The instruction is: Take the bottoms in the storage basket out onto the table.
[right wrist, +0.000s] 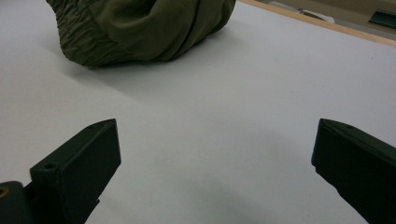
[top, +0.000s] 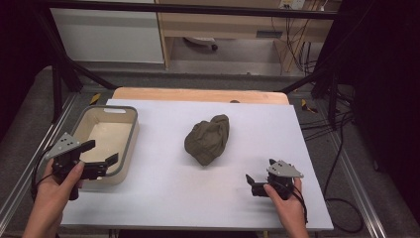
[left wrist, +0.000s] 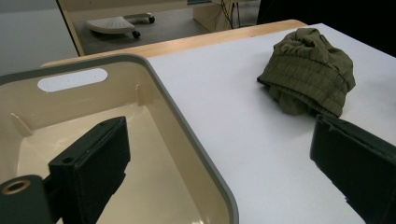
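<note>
Lying crumpled near the middle of the white bench [top: 163, 198], an olive-green garment [top: 207, 139] is the landmark here, touched by neither claw. To its left stands a cream bin with a grey rim [top: 130, 144], and the left claw [top: 101, 154] hangs over that bin's near right corner with its jaws spread wide and nothing between them. The right claw [top: 253, 184] rests low on the bench, nearer the person than the garment and to its right, jaws likewise wide apart and empty.
</note>
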`<state>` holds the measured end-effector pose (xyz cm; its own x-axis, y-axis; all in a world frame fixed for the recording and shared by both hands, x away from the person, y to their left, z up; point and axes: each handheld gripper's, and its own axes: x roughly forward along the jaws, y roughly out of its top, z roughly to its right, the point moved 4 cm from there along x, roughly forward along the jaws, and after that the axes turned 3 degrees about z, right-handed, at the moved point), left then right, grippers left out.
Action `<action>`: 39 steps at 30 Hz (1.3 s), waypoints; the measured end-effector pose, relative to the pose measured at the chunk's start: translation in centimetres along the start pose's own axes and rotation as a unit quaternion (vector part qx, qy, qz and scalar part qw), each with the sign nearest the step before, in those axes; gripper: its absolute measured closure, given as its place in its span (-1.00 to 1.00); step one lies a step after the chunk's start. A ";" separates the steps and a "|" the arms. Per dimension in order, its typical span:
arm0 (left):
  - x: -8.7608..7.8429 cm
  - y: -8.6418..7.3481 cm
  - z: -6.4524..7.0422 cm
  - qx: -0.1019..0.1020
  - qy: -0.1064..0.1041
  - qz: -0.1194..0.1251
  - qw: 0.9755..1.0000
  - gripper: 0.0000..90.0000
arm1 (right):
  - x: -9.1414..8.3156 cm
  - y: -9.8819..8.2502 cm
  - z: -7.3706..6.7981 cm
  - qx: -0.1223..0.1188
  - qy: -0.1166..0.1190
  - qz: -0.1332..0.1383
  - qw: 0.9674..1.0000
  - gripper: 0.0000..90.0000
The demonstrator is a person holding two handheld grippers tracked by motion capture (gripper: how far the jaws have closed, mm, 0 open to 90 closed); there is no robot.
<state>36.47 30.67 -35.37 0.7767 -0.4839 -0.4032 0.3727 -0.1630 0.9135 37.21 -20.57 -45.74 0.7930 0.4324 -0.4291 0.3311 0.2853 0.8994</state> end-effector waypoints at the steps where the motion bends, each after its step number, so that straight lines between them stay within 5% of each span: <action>1: 0.0 -0.1 0.0 0.000 0.001 -0.001 1.000 -0.89 | 0.0 0.0 0.0 0.000 0.000 0.000 1.000 -0.96; 22: 1.2 -1.6 0.6 0.015 -0.004 -0.028 0.999 -0.89 | 0.0 -0.1 0.3 0.002 0.000 0.000 1.000 -0.96; 39: 2.9 -2.9 1.2 0.051 0.006 -0.066 0.997 -0.88 | 0.1 -0.2 0.2 0.003 0.000 -0.002 1.000 -0.96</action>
<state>36.99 28.72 -39.12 0.7305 -0.4433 -0.5195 0.4187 -0.3102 0.8535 37.32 -20.78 -45.91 0.7912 0.4316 -0.4333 0.3380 0.2819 0.8979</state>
